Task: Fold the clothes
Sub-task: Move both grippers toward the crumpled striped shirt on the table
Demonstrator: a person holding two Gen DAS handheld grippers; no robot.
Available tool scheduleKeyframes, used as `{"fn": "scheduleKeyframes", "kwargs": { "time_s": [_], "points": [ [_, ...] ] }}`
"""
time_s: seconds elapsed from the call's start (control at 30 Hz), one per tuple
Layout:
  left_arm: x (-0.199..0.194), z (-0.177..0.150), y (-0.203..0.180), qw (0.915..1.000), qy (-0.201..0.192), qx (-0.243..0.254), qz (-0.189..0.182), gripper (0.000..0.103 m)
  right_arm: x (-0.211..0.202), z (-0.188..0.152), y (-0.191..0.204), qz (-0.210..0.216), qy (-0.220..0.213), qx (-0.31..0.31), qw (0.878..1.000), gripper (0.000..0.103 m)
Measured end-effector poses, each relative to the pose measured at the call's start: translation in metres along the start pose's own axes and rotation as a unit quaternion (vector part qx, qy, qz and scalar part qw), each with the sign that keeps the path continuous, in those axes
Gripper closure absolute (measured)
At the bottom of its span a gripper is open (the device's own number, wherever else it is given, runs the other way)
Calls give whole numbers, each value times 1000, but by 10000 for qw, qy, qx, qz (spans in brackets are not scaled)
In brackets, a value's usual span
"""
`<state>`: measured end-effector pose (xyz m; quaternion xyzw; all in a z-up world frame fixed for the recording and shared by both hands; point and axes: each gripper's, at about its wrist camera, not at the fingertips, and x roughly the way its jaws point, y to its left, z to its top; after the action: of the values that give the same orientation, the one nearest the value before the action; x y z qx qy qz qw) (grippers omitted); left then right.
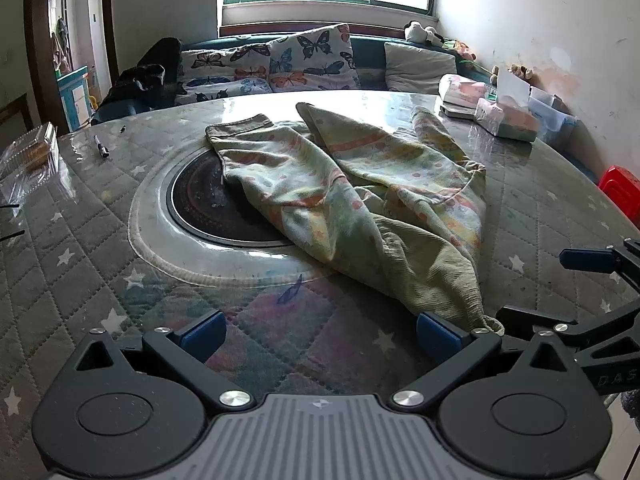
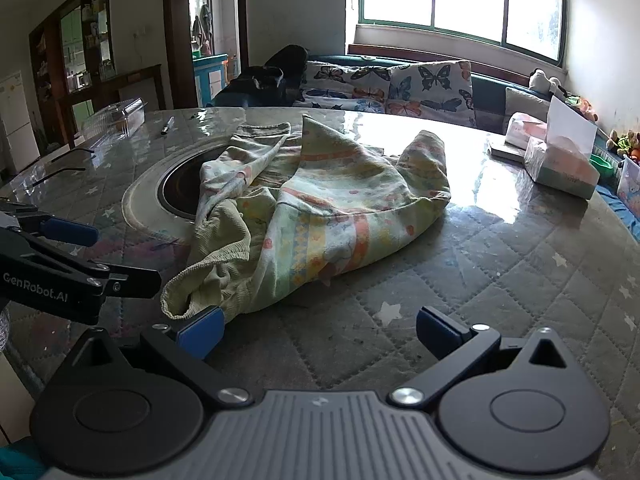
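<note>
We hold two grippers low over the near edge of the round table (image 1: 100, 216). Our left gripper (image 1: 320, 334) is wide open and holds nothing. Our right gripper (image 2: 320, 330) is wide open too, and also holds nothing.

The little patterned pants (image 1: 348, 188) lie in a messy heap in the middle of the table, partly over the dark round cooktop (image 1: 208, 204). One ribbed green cuff (image 2: 208, 276) points at us. It sits just beside the inner finger of each gripper, right at the near edge of the heap.

We think the step now is to grab the pants and spread them flat before we fold. To do it well, we should slide one finger under the cuff and pinch just one layer of cloth, not the whole bunch. The other gripper should take the far cuff or the waistband (image 1: 240, 125). Then we pull gently apart so the wrinkles go away. We should stay clear of the pen (image 1: 101, 146) and the tissue box (image 2: 560, 168) at the sides.
</note>
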<state>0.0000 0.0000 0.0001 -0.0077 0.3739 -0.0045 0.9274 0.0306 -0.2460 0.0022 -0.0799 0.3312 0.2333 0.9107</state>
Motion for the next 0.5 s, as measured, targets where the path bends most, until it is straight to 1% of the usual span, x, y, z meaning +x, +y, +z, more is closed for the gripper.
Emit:
{"fn": "scheduleKeyframes", "kwargs": {
  "time_s": [0.27, 0.5],
  "points": [
    [2, 2, 2, 10000, 48, -31, 38, 0, 2, 3, -1, -43, 12, 14, 10000, 0],
    [7, 13, 5, 9999, 121, -78, 93, 0, 5, 9, -6, -40, 22, -32, 10000, 0]
  ]
}}
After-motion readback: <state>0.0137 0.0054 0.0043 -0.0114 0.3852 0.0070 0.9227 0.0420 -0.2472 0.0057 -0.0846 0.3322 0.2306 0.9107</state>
